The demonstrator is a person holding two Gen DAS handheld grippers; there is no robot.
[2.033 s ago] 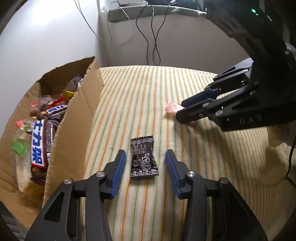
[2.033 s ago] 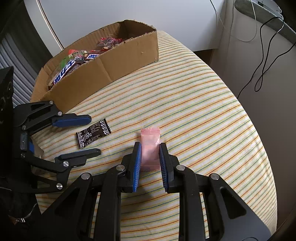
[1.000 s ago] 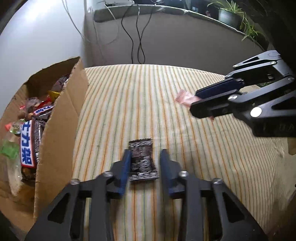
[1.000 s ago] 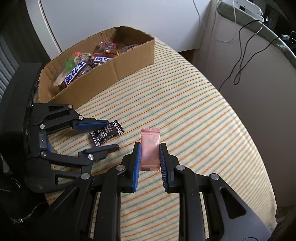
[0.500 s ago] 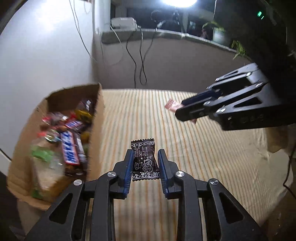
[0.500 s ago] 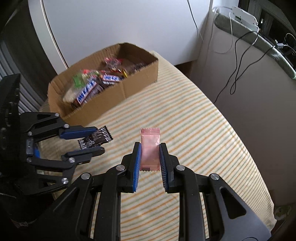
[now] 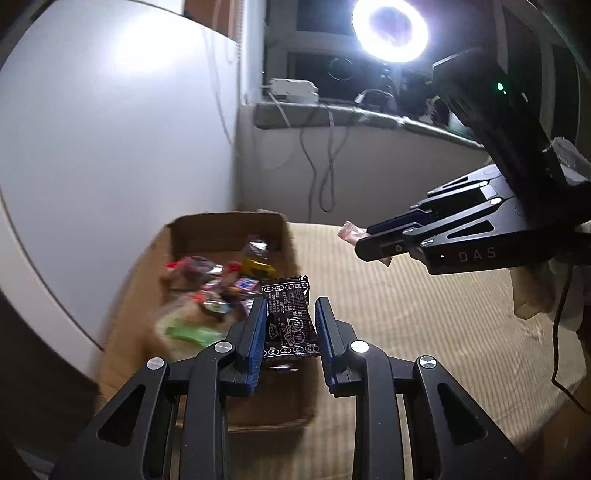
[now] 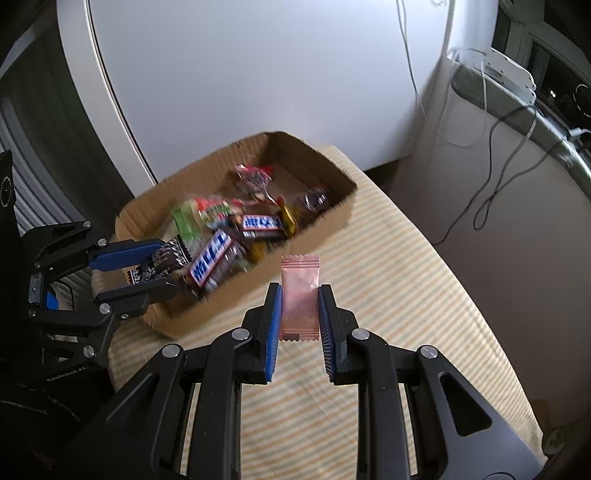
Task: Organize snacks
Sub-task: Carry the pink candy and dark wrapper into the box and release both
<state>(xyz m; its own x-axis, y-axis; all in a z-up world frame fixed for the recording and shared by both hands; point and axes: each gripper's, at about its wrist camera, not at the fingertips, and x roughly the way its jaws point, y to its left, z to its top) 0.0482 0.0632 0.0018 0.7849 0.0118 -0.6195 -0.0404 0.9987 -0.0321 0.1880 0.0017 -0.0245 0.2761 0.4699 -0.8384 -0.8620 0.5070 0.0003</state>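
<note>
My left gripper [image 7: 290, 317] is shut on a black snack packet [image 7: 290, 319] with white print, held in the air over the near end of an open cardboard box [image 7: 221, 227]. In the right wrist view that left gripper [image 8: 170, 264] hangs over the box's near corner with the black packet [image 8: 159, 264] between its blue pads. A pink snack packet [image 8: 300, 295] stands upright in my right gripper [image 8: 300, 299], shut on it, above the striped cloth beside the box [image 8: 332, 218]. From the left wrist view the right gripper [image 7: 364, 240] and its pink packet [image 7: 351, 232] float at the right.
The box holds several wrapped snacks, among them chocolate bars [image 8: 212, 258] with blue lettering and a green pack [image 8: 186, 221]. A striped cloth [image 8: 388, 295] covers the table. A white wall, a ledge with hanging cables [image 7: 321, 166] and a bright ring lamp [image 7: 389, 27] lie behind.
Both grippers have lifted their packets off the cloth and carried them toward the box. The left one now hangs over the box's contents; the box looks blurred from motion.
</note>
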